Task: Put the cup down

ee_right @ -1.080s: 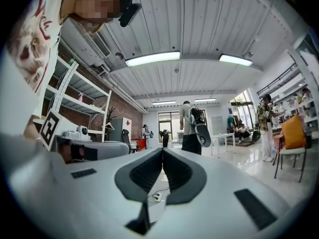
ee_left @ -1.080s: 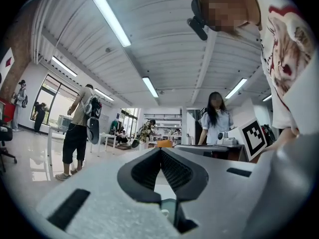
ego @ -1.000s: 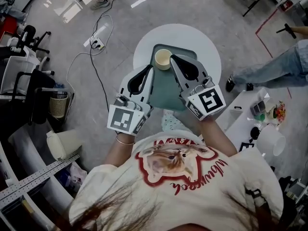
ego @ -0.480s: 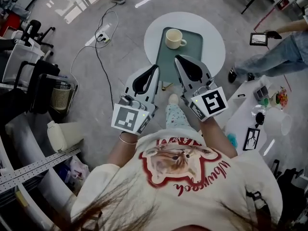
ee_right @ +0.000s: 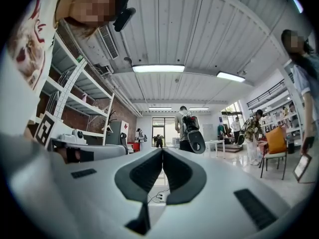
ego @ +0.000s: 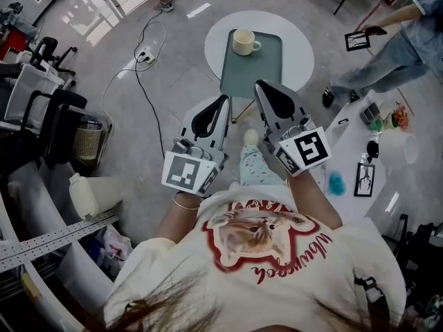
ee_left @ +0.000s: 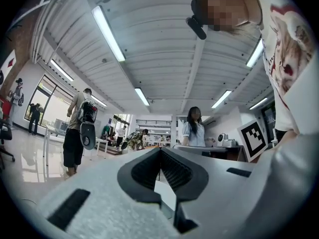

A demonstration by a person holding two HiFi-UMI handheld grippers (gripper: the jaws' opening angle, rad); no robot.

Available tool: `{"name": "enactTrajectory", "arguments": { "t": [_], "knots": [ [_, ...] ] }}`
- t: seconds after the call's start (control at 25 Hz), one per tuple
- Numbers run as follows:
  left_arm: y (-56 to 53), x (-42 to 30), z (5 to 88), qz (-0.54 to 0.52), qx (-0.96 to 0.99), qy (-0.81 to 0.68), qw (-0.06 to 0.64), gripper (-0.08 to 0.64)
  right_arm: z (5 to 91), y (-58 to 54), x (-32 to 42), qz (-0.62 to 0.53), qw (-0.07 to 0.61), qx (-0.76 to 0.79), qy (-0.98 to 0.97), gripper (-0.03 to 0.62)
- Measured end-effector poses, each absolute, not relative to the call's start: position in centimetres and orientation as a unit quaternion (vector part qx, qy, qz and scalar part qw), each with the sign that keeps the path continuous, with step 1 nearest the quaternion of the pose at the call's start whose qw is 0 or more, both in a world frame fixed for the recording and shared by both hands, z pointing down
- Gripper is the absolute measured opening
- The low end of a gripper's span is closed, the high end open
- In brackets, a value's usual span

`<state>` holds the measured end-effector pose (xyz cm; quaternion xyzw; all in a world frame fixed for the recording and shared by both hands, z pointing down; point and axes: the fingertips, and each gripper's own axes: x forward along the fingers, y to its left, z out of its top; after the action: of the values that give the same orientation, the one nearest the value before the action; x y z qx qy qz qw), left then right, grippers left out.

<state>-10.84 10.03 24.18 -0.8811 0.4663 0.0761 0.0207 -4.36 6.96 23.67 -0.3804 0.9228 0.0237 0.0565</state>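
Grey polished floor with a trailing cable; white ribbed ceiling carrying long strip lights

Cream cup, green tray, white table

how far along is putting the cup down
Done: the cream ceramic cup stands upright on the green rectangular tray on the round white table. In hand: nothing; left gripper and right gripper are shut and empty, short of the table. Left: nothing visible.
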Motion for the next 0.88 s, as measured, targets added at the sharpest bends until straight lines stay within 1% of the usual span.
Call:
{"name": "enactTrajectory", "arguments": {
  "t": [0.48, 0.68, 0.88],
  "knots": [
    [14.7, -9.3, 23.4, 0.076, -0.876, 0.475, 0.020, 0.014, 21.8, 12.2, -3.4, 0.031, 0.070, -0.361, 0.930, 0.029],
    [17.4, -6.9, 23.5, 0.069, -0.877, 0.475, 0.026, 0.014, 21.7, 15.0, -1.3, 0.029, 0.077, -0.358, 0.930, 0.029],
    [21.5, -3.6, 23.8, 0.069, -0.870, 0.488, 0.022, 0.014, 21.9, 19.2, 2.0, 0.030, 0.067, -0.349, 0.934, 0.029]
  ]
}}
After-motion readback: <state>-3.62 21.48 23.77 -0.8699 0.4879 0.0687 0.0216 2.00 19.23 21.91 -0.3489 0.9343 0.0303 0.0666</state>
